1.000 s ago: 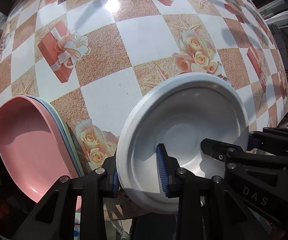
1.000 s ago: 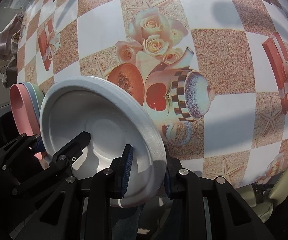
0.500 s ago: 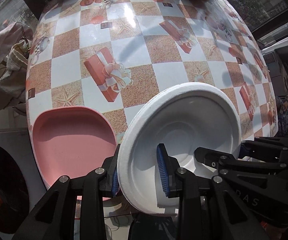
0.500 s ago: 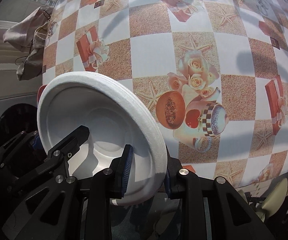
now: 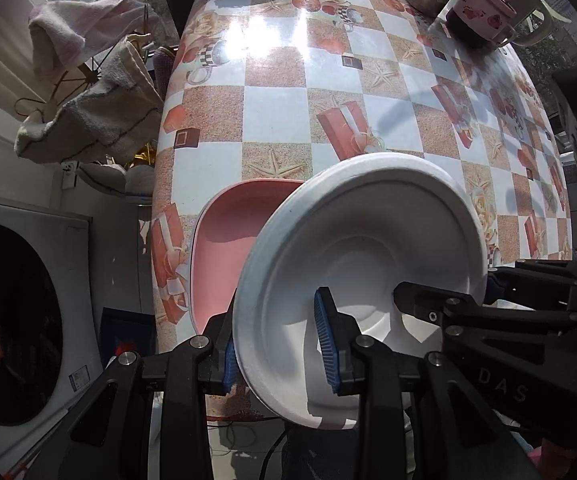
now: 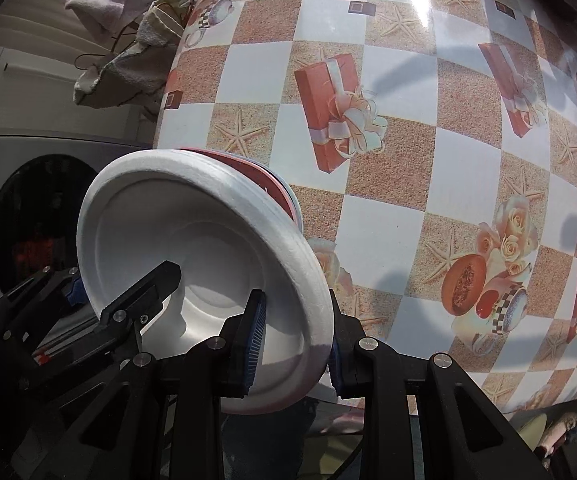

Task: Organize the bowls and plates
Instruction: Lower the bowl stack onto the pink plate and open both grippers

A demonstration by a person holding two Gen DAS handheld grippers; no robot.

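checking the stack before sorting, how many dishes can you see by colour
white plate, clamped by both the left hand-held gripper and the right hand-held gripper: 1
pink dish on the table: 1, with more rims under it, too hidden to count
total: 2

Checkered tablecloth (image 5: 272, 120); towels (image 5: 96, 120) hanging beside table; washing machine (image 5: 20, 320) below; mug (image 5: 484, 16) at far edge.

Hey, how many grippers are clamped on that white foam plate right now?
2. The left gripper pinches the round white foam plate at one rim, and the right gripper pinches the opposite rim.
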